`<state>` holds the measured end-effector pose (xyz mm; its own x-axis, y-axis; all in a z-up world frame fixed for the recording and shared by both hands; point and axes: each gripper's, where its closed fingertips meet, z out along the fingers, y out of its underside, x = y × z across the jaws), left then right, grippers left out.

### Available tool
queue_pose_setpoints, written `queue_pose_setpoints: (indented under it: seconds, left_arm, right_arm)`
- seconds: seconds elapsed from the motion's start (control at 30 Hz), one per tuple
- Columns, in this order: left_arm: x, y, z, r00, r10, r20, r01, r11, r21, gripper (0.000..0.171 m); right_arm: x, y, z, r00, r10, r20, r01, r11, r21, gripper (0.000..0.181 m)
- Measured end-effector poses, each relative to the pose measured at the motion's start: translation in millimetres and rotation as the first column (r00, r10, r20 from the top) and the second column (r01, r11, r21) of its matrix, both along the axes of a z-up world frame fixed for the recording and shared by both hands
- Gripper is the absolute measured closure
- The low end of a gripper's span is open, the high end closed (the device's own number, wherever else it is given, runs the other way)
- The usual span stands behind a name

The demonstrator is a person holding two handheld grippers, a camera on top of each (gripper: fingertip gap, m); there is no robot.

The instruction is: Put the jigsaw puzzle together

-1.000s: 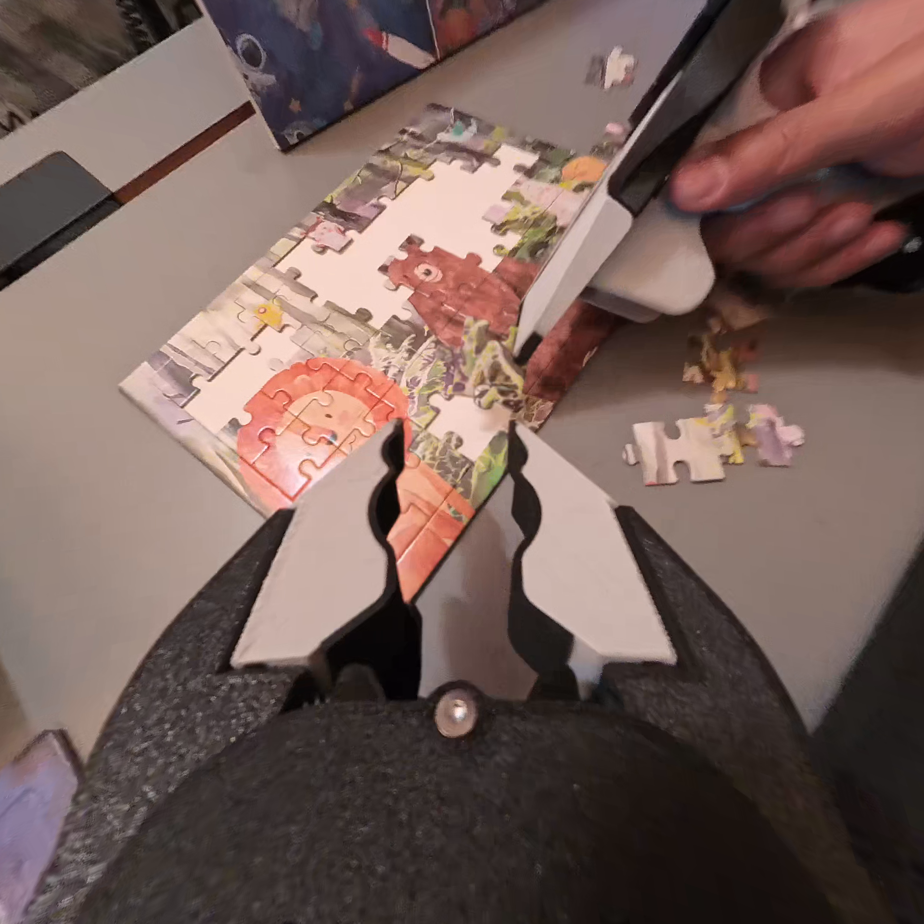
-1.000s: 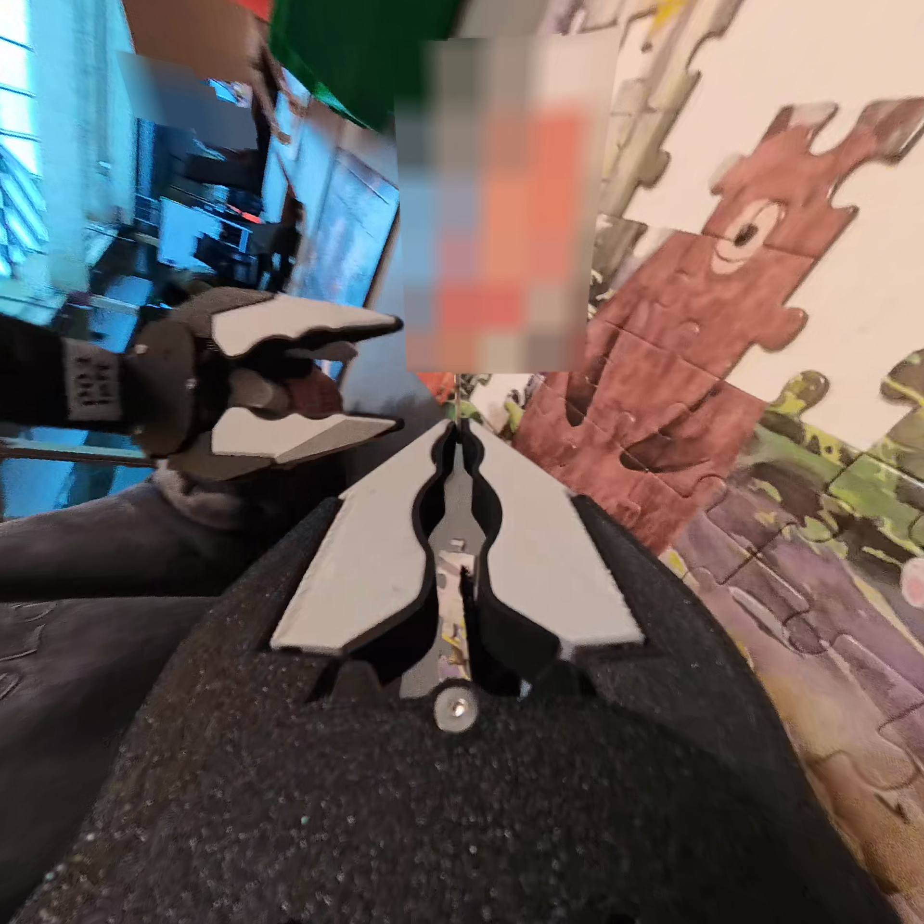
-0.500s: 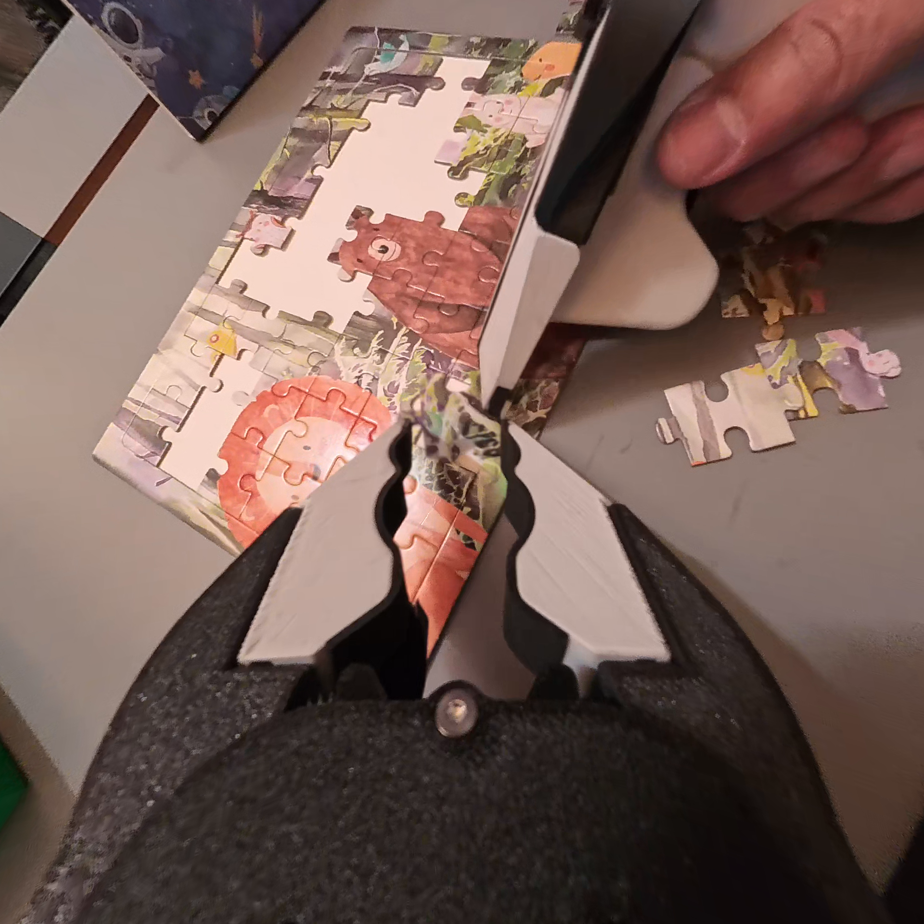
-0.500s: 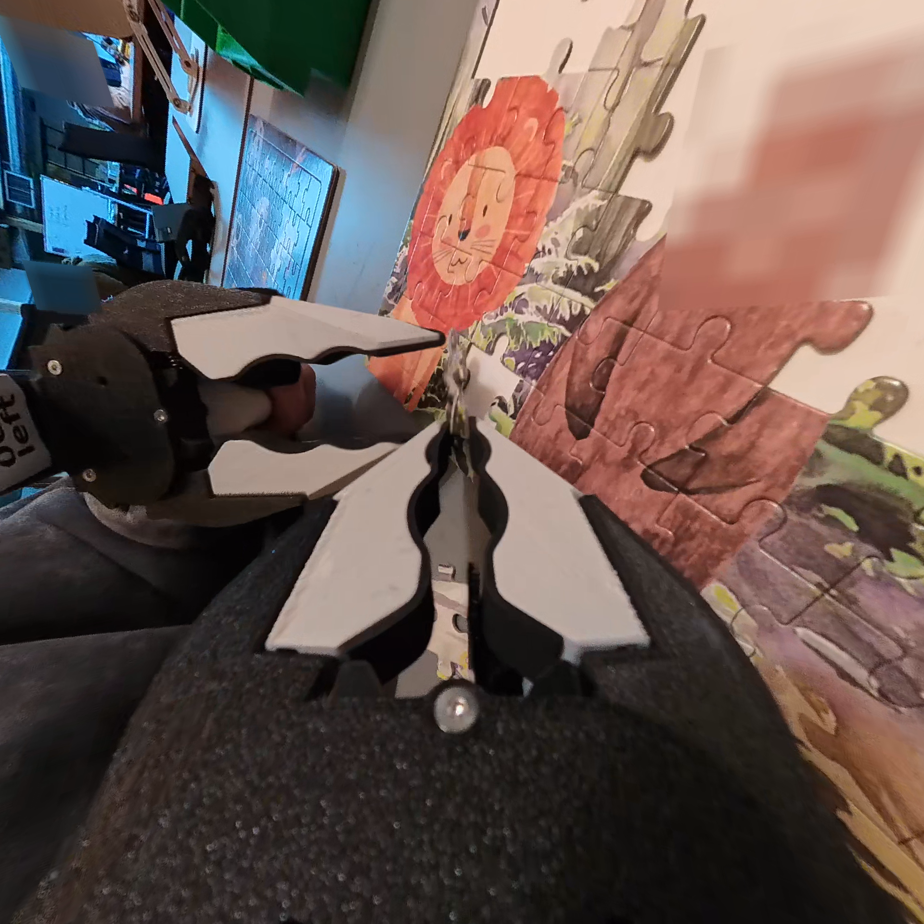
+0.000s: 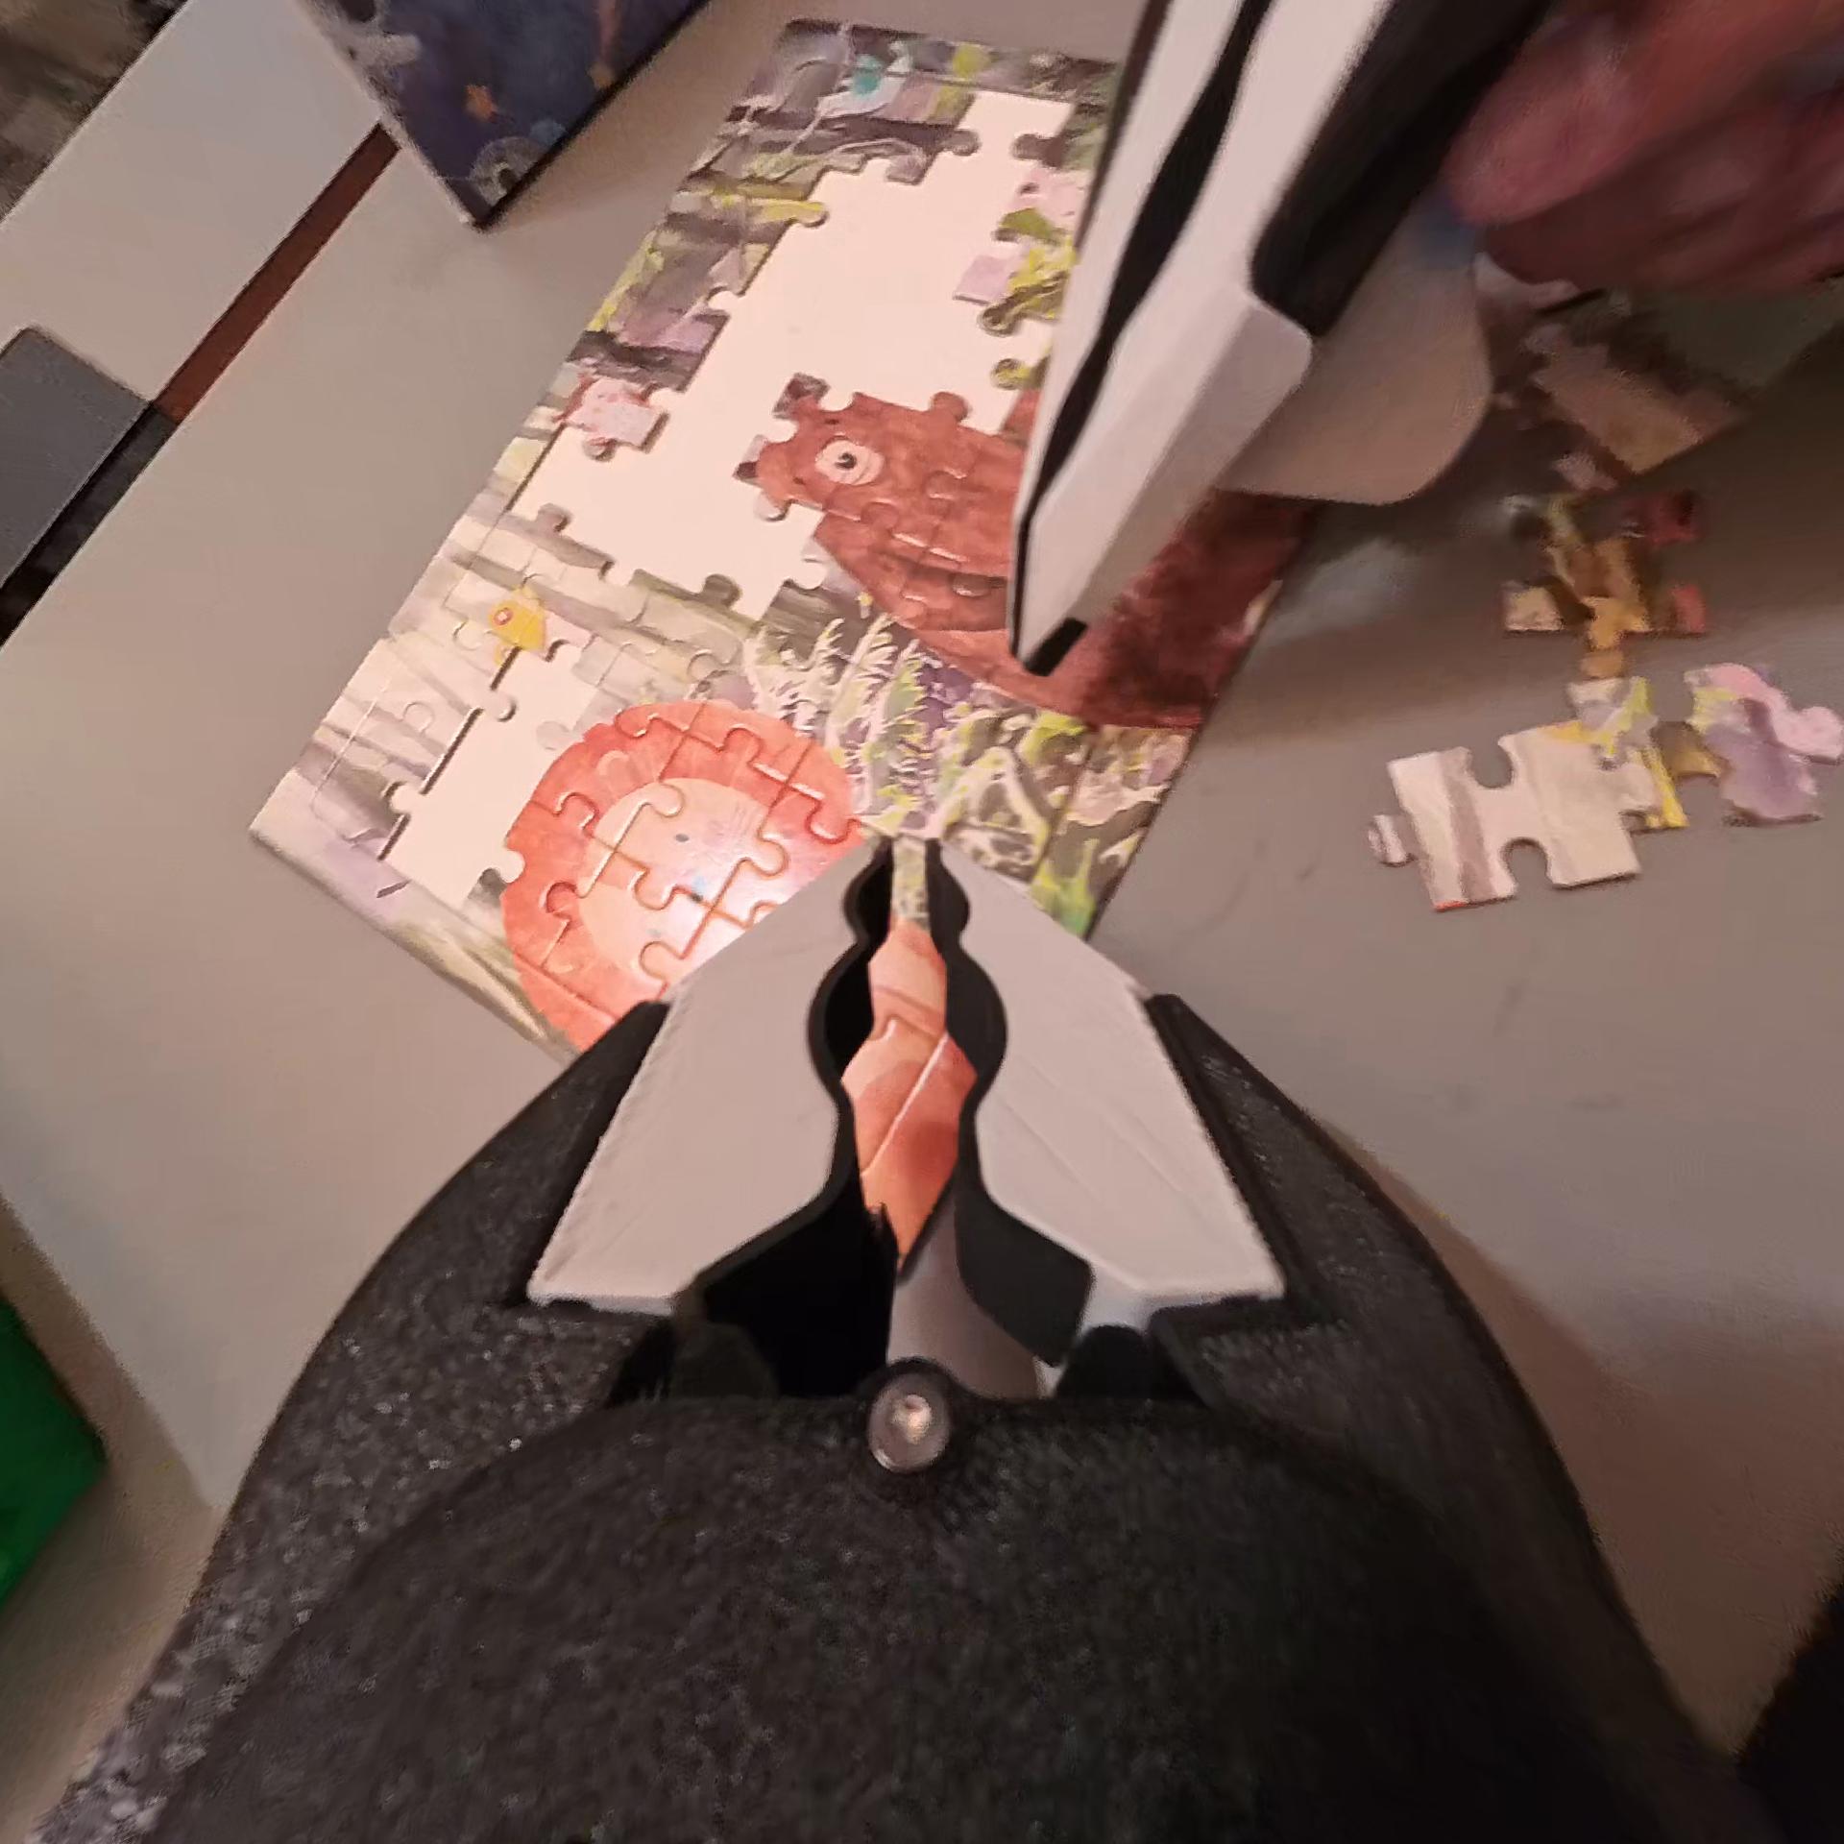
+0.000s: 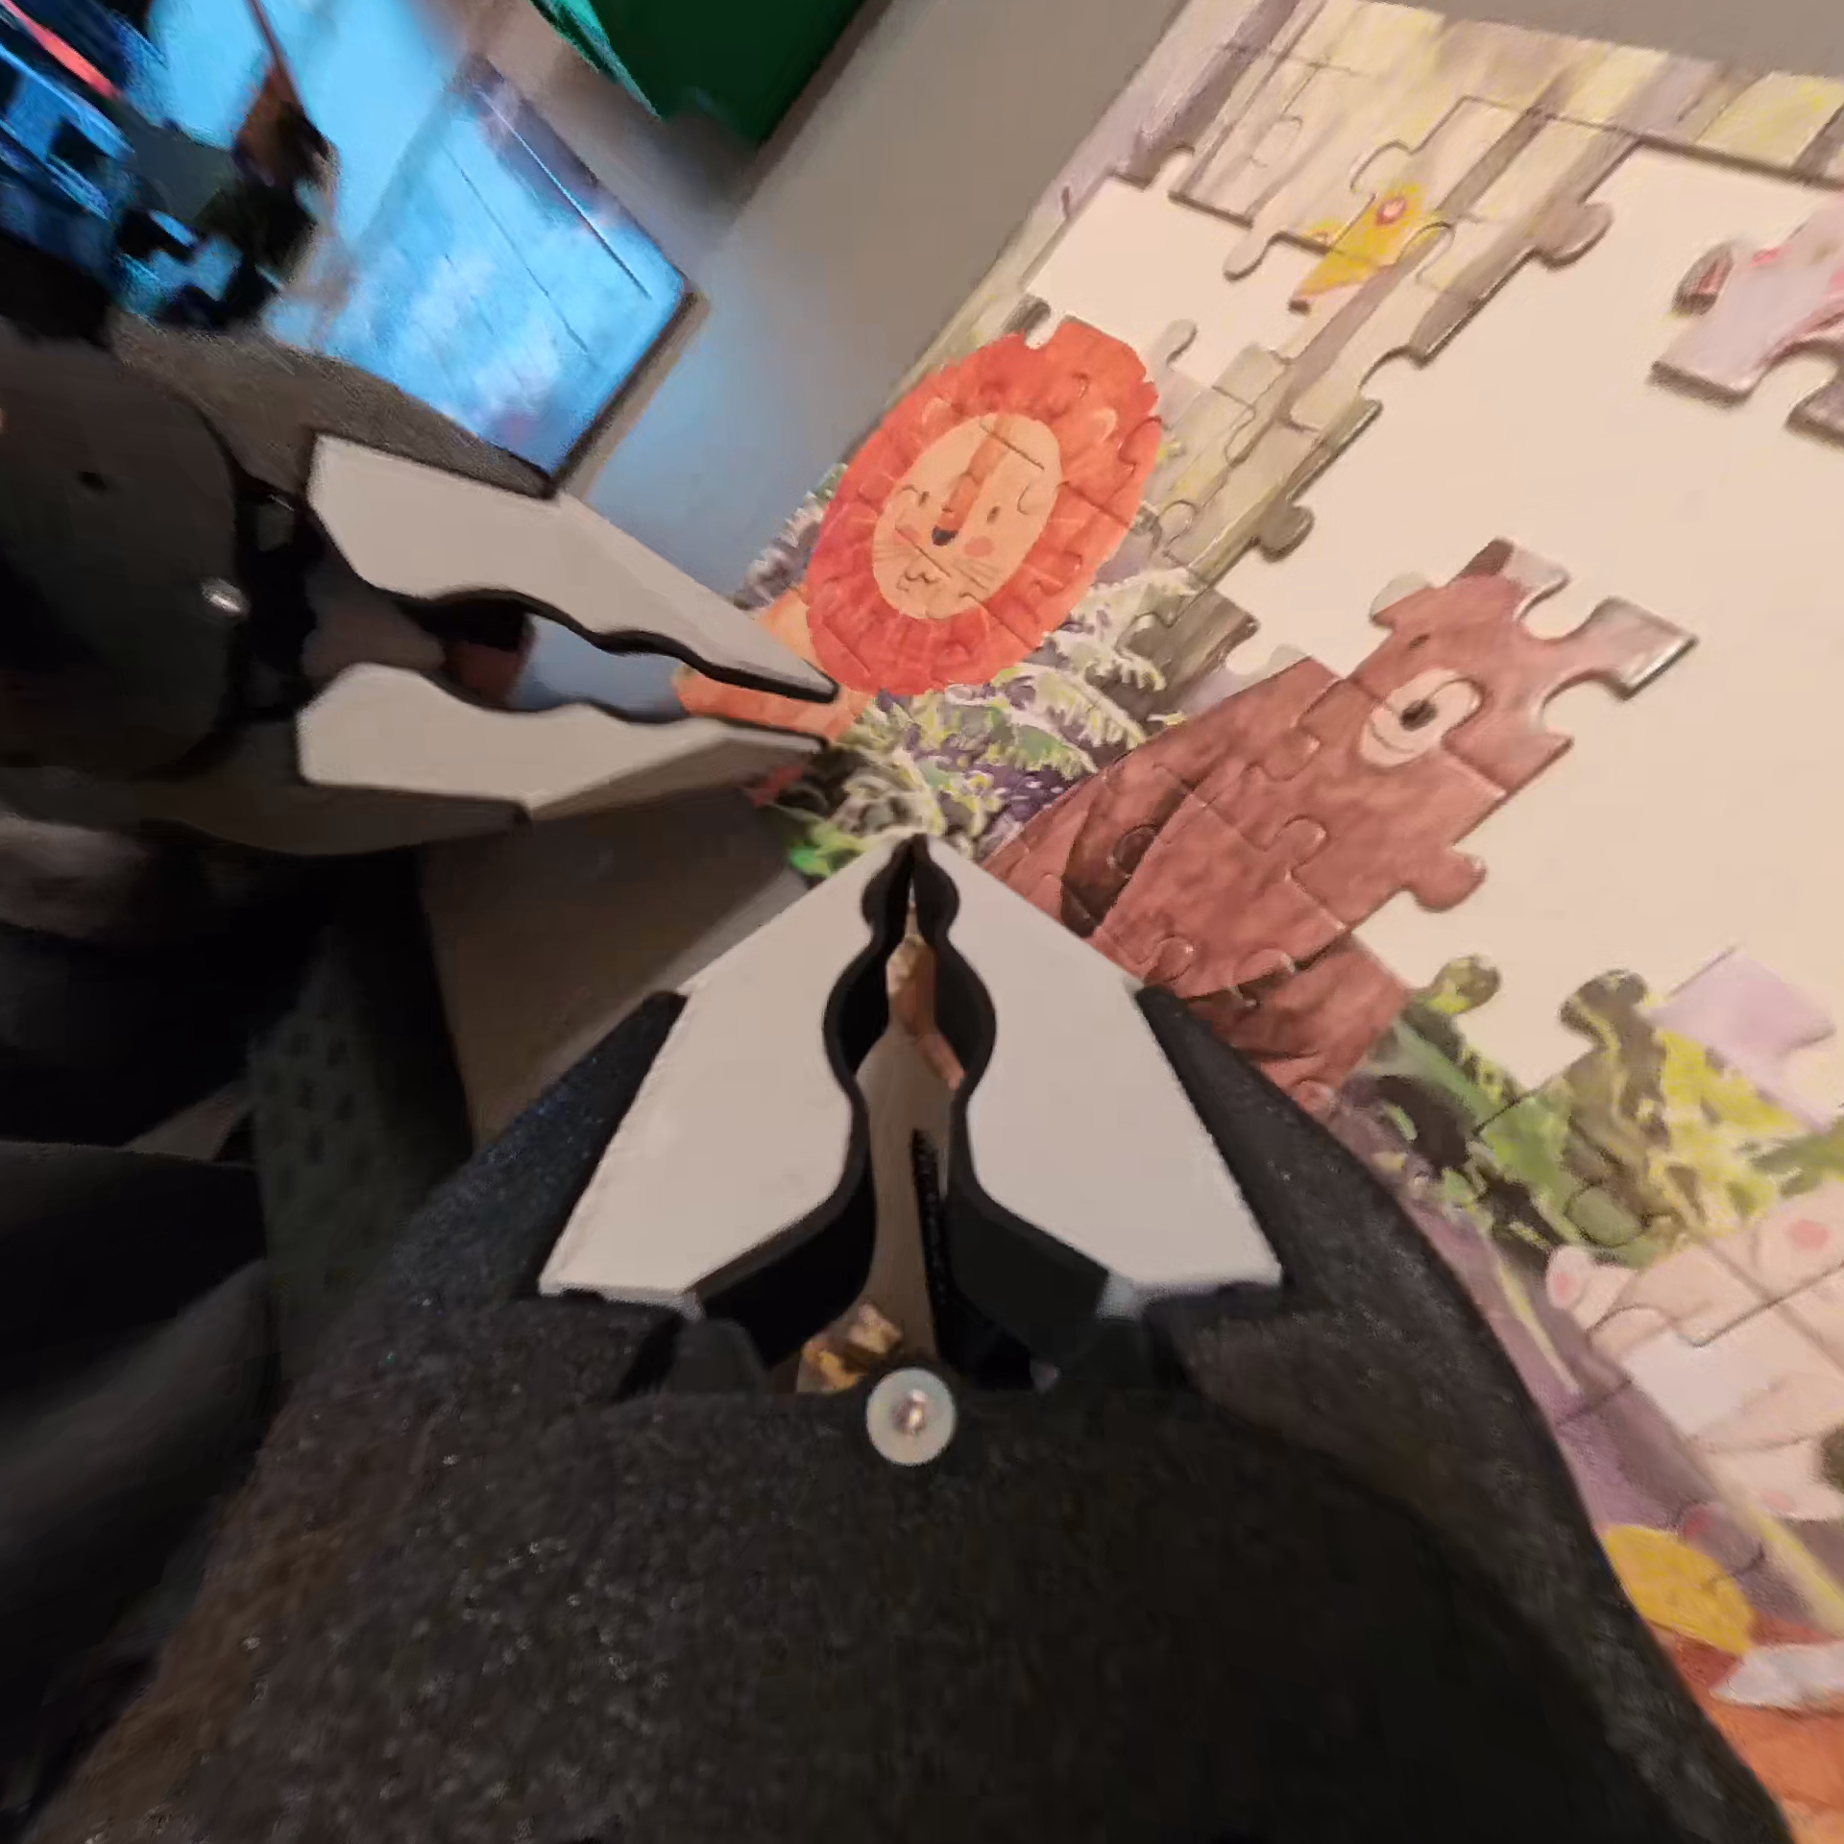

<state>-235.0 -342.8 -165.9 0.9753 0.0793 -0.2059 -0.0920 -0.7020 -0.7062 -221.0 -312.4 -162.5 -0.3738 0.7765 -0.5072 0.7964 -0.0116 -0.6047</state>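
The partly built jigsaw puzzle (image 5: 898, 499) lies flat on the grey table, with an orange lion (image 5: 679, 828), a brown bear (image 6: 1297, 798) and bare white gaps in the middle. The green foliage patch (image 5: 958, 778) between lion and bear shows no hole; it also shows in the right wrist view (image 6: 928, 758). My left gripper (image 5: 910, 848) is shut with only a thin slit at the tips, low over the lion's body; it also shows in the right wrist view (image 6: 823, 716). My right gripper (image 6: 913, 848) is shut and empty, above the bear's lower edge (image 5: 1043, 639).
Loose puzzle pieces (image 5: 1517, 818) and a small pile (image 5: 1597, 579) lie on the table right of the puzzle. A dark blue box (image 5: 499, 90) stands behind the puzzle. A hand (image 5: 1646, 150) holds the right gripper. A green object (image 5: 40, 1447) is at the table's left edge. There is about 4 cm between the tips of the two grippers.
The right gripper held a foliage piece upright over the hole beside the lion; the piece now lies in the puzzle. The left gripper closed from open. The right gripper drew back toward the bear.
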Motion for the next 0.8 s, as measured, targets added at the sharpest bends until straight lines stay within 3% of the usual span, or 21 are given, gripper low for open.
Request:
queue_pose_setpoints:
  seconds: [0.07,0.17,0.4,0.5,0.8]
  left_arm:
    - [-6.9,0.0,0.0,0.999,0.046,0.024,-0.047,0.999,0.010,0.170]
    - [4.0,11.2,5.6,0.994,0.020,0.110,-0.027,0.997,0.067,0.171]
    - [12.0,14.9,-13.6,0.996,-0.025,0.082,0.027,0.999,-0.026,0.171]
    - [12.9,10.4,-14.5,0.992,-0.039,0.123,0.042,0.999,-0.028,0.171]
    - [7.6,19.6,-8.1,0.994,-0.070,0.086,0.075,0.995,-0.061,0.171]
  right_arm:
    - [-2.7,1.3,-9.7,0.999,0.036,-0.005,-0.035,0.992,0.119,0.181]
    - [-2.3,5.4,-14.2,0.999,0.044,-0.017,-0.040,0.977,0.208,0.181]
    - [4.9,19.3,-19.9,1.000,0.010,-0.002,-0.009,0.983,0.184,0.181]
    - [5.0,19.3,-20.4,1.000,0.011,-0.005,-0.010,0.980,0.197,0.181]
    - [5.3,19.5,-20.3,1.000,0.006,0.004,-0.006,0.987,0.159,0.181]
